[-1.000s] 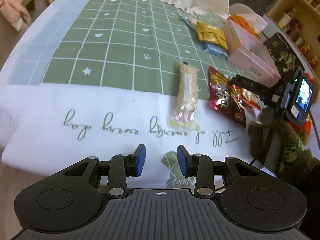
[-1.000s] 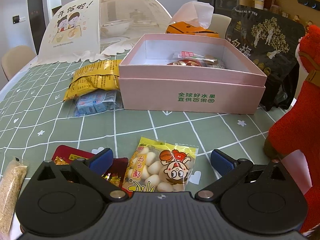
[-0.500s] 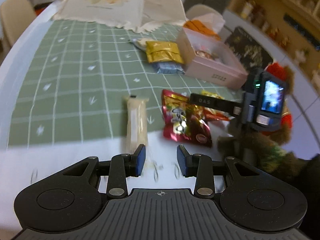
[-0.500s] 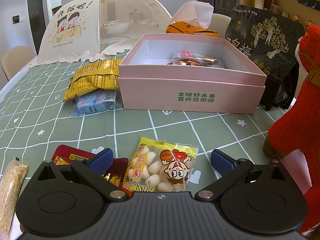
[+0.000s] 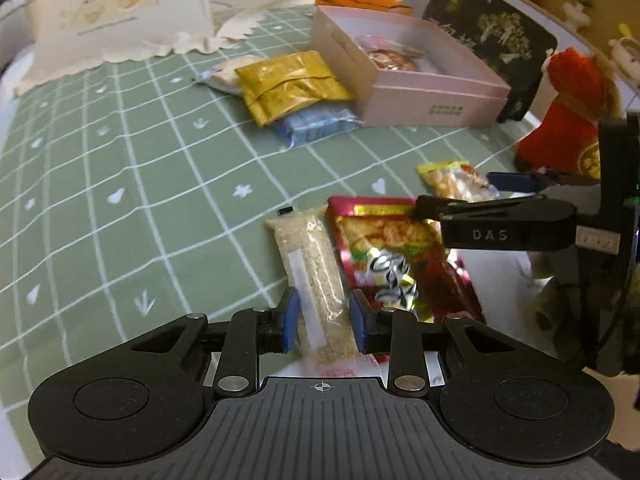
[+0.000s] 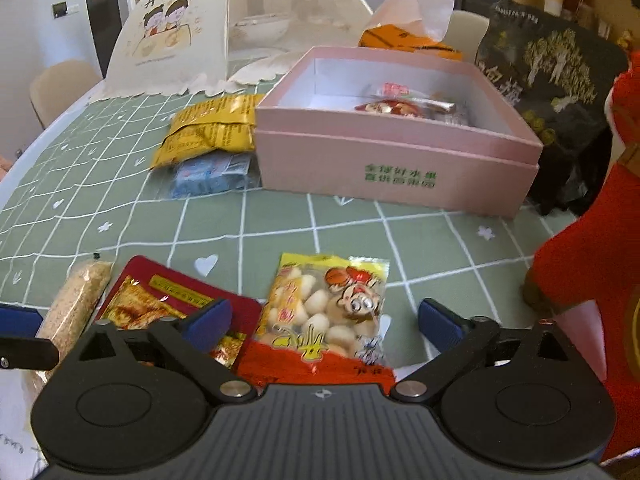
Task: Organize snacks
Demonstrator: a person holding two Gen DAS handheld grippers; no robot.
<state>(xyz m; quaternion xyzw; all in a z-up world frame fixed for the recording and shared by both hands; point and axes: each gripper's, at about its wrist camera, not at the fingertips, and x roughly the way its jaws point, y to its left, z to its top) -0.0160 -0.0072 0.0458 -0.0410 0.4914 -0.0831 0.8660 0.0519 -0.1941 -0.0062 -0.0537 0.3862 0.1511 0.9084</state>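
A long beige crumb bar (image 5: 316, 276) in clear wrap lies on the green checked cloth. My left gripper (image 5: 324, 320) straddles its near end, its jaws closing, and both pads touch the wrapper. Right of the bar lies a red snack packet (image 5: 392, 256). My right gripper (image 6: 324, 320) hangs over a yellow bag of white balls (image 6: 320, 300). Its jaws are closing but still stand wide, and the pads are clear of the bag. Behind stands the open pink box (image 6: 392, 168) with a few wrapped snacks inside.
A gold packet (image 6: 208, 132) and a blue packet (image 6: 208, 174) lie left of the box. A mesh food cover (image 6: 224, 32) stands at the back, beside an orange tissue box (image 6: 404, 36). A black bag (image 6: 552, 72) and a red plush toy (image 6: 600, 260) are on the right.
My left gripper swung right over the cloth to the beige bar and now has it between narrower jaws. The right gripper's jaws came in a little over the yellow bag.
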